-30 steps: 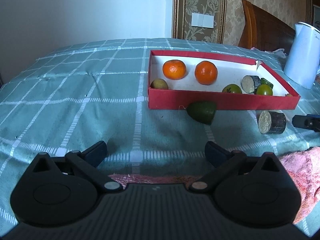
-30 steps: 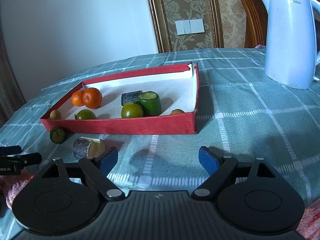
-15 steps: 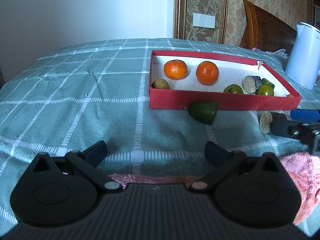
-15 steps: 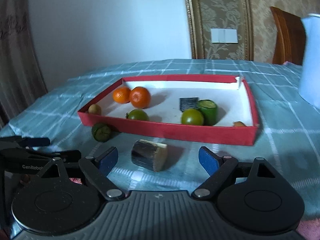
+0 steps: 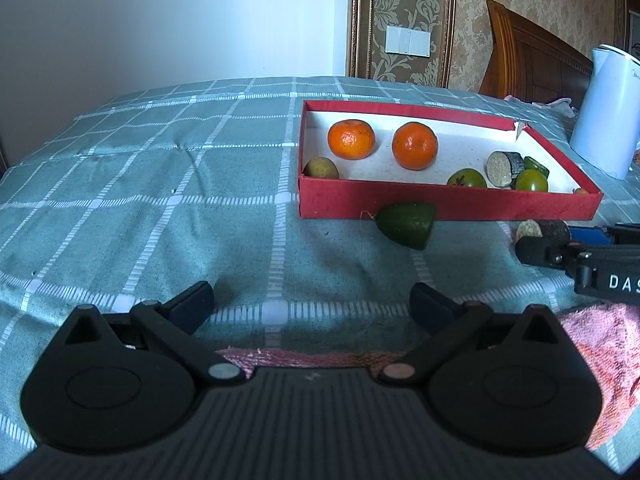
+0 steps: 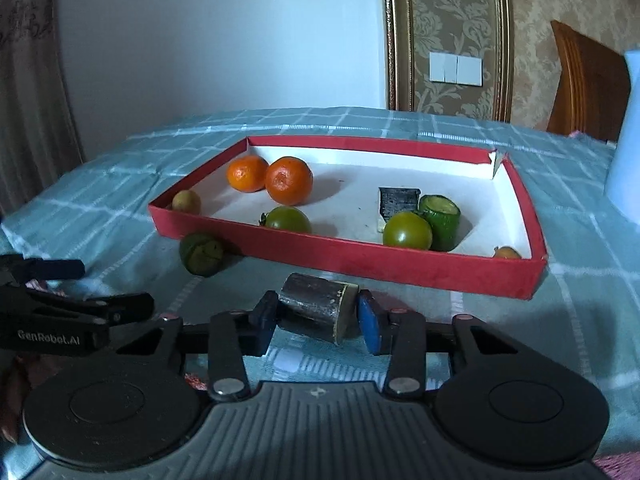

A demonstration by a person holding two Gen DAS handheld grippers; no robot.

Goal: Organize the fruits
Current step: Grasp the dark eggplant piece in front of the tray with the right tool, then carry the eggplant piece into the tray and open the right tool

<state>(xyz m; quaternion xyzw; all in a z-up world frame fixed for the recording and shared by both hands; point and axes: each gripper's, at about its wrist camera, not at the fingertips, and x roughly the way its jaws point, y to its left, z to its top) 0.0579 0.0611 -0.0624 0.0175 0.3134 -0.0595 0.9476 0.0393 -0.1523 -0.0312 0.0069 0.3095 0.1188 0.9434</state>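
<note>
**Right hand-held gripper closes on a dark cut piece in front of the fruit box**

In the right wrist view, the right hand-held gripper sits low in the centre of the frame, its two blue pads pressed against either end of a short dark cylinder piece with a pale cut face. The piece lies on its side on the teal checked tablecloth, just in front of the near wall of a shallow red box.

Inside the box, two oranges sit together at the upper left, a small brownish fruit rests in the left corner, and a green tomato lies near the front wall. Toward the right are another dark cut piece, a second green tomato and a cut cucumber chunk standing upright, all close together.

Outside the box, a dark green fruit touches the front wall at the left.

In the left wrist view, the left hand-held gripper fills the bottom of the frame with its fingers spread wide and nothing between them. A pink towel lies at the lower right, and a white kettle stands at the upper right edge.
</note>
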